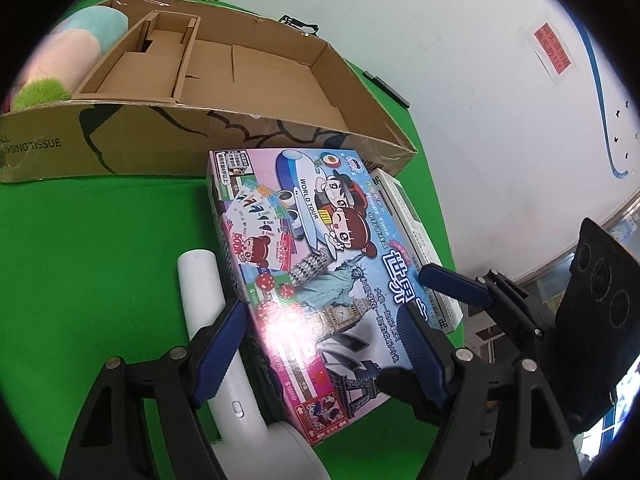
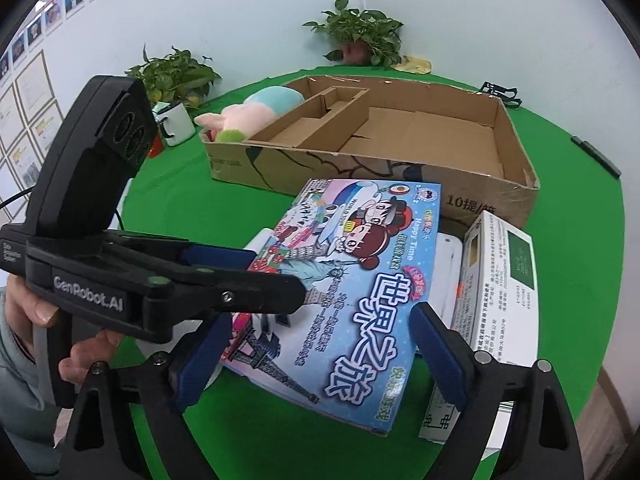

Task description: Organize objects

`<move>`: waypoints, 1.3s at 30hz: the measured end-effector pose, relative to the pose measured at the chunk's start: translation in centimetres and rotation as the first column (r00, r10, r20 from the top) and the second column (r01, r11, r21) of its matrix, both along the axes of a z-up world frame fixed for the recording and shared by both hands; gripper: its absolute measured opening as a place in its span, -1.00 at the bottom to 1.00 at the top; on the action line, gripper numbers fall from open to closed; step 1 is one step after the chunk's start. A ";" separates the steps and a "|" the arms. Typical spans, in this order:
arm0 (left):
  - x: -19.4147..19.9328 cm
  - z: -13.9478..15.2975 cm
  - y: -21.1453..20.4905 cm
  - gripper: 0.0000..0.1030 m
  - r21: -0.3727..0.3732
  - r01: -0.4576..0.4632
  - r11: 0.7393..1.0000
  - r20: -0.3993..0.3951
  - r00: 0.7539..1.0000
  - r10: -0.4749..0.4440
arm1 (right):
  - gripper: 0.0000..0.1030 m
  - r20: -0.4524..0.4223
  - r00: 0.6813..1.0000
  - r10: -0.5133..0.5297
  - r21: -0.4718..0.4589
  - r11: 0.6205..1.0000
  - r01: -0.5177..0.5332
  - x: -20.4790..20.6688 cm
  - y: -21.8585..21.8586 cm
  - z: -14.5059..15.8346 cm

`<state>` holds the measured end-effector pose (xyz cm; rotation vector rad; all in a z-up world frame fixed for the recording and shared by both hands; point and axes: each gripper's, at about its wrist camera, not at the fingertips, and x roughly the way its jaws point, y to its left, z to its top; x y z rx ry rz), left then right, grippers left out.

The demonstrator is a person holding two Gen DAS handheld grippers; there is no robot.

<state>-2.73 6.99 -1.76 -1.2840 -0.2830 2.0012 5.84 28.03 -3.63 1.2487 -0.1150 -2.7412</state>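
A colourful board game box (image 1: pixel 320 240) (image 2: pixel 352 280) lies tilted on the green table (image 1: pixel 80 260), resting on a white plastic appliance (image 1: pixel 200 280). My left gripper (image 1: pixel 320 312) hovers over the box's near end. Its left finger is beside the box edge, its right finger is above the lid, and I see no pad pressing. My right gripper (image 2: pixel 320 316) straddles the other end, open, with the box between its fingers (image 2: pixel 440 348). One of its blue fingers (image 1: pixel 452 284) shows at the box's right edge.
An open cardboard box (image 1: pixel 248 80) (image 2: pixel 420 132) with a divider stands behind. A plush toy (image 2: pixel 256 112) lies at its left end. A white carton (image 2: pixel 496 300) sits right of the game box. Potted plants (image 2: pixel 360 36), a mug (image 2: pixel 176 124) and a black bar (image 2: pixel 596 156) line the table edge.
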 end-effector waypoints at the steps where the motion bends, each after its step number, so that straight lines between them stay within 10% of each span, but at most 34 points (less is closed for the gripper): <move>1: 0.0 -0.1 0.0 0.48 0.004 0.000 1.000 0.013 1.000 0.000 | 0.69 0.006 1.000 -0.005 0.006 1.000 0.005 -0.1 0.0 -0.1; 11: 0.4 0.2 -0.4 0.48 0.036 -0.013 0.999 0.043 0.999 0.012 | 0.62 0.104 0.992 -0.065 -0.014 0.998 0.067 -1.2 1.7 -1.9; 19: 0.5 0.3 -1.8 0.08 0.048 -0.086 0.995 0.062 0.995 0.083 | 0.58 0.087 0.988 -0.131 0.012 0.991 0.130 -0.7 1.0 -2.3; 39: 3.0 4.7 -2.2 0.06 -0.048 -0.155 0.987 -0.165 0.975 0.146 | 0.21 -0.013 0.975 -0.221 -0.027 0.975 0.221 0.5 0.7 0.1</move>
